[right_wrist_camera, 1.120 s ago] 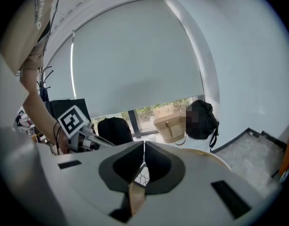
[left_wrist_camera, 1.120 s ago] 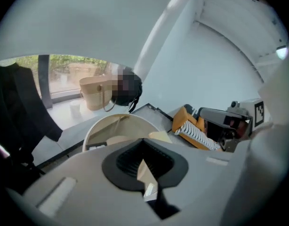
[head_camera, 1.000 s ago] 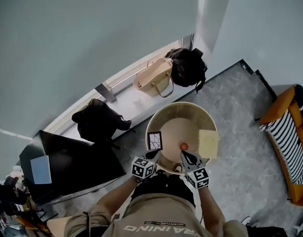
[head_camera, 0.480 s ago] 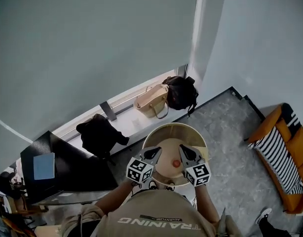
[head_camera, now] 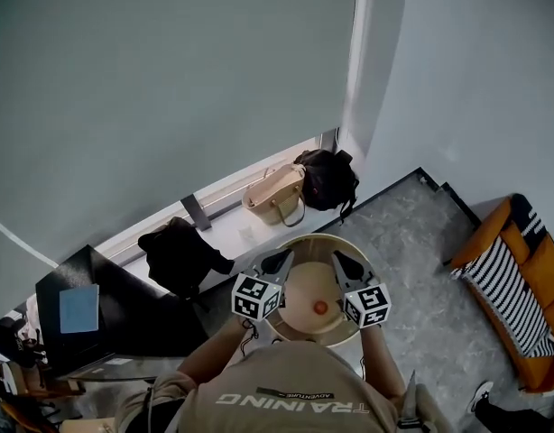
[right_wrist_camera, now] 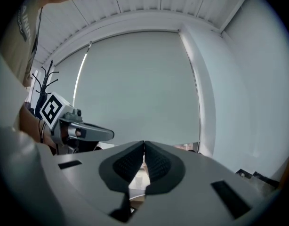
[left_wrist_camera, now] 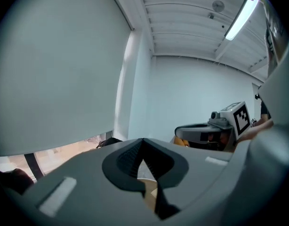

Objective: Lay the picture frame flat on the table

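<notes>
Holding 2 grippers level and side by side above a round pale-wood counter [head_camera: 313, 280], a person in a beige shirt [head_camera: 281, 395] stands over it, seen from the head camera. The left gripper [head_camera: 279, 260] has its jaws pressed together with nothing between them, as its own view [left_wrist_camera: 143, 142] shows, the ribbed pads meeting at the tips. The right gripper [head_camera: 342, 260] is likewise pressed together and empty [right_wrist_camera: 144, 145]. Each one shows in the other's camera: the right gripper with its marker cube at the right edge of the left gripper view [left_wrist_camera: 215, 126], the left gripper at the left of the right gripper view [right_wrist_camera: 83, 132]. A small orange ball [head_camera: 320, 307] lies on the counter between the 2 marker cubes. The picture frame cannot be made out in any view; the grippers cover the counter's left and right rims. Beyond the counter, a tan handbag [head_camera: 275, 195] and a black bag [head_camera: 327, 177] sit touching on a low white ledge under a lowered grey blind [head_camera: 169, 88]. Another black bag [head_camera: 180, 253] lies further left, beside a dark desk [head_camera: 124, 318] carrying a blue sheet [head_camera: 78, 307]. An orange sofa [head_camera: 539, 332] with a striped cushion [head_camera: 512, 287] stands well apart at the right.
</notes>
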The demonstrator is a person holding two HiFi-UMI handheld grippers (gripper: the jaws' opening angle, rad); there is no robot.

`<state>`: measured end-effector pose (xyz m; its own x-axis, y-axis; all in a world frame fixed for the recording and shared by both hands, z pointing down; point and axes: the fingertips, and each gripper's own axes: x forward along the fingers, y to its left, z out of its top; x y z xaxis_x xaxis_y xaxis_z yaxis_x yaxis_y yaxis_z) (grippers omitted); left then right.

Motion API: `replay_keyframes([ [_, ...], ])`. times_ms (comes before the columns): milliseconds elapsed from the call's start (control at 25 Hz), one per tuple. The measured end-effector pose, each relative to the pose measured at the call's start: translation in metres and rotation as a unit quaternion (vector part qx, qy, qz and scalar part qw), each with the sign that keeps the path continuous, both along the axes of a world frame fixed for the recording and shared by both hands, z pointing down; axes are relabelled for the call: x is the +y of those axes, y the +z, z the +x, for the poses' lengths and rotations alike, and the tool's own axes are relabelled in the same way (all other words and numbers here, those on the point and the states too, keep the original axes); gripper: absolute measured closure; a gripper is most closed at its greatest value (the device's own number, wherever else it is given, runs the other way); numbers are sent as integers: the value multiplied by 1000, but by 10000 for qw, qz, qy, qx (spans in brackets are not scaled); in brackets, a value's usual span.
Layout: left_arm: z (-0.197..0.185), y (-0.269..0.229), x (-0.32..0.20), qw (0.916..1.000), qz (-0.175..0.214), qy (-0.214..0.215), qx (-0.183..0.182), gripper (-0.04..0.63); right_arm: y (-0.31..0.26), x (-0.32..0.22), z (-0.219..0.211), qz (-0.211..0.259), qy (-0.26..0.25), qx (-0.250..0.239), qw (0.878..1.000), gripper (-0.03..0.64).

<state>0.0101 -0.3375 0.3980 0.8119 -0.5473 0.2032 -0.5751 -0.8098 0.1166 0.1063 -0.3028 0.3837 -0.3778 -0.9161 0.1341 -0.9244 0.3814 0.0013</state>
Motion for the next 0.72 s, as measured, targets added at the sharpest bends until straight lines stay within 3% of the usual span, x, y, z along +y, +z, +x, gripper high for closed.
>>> replay_keyframes([
  [720,-11,11,-5,9999,-86,-59,-105,589,13,-10,-27,-155,-452,77,9988,609],
])
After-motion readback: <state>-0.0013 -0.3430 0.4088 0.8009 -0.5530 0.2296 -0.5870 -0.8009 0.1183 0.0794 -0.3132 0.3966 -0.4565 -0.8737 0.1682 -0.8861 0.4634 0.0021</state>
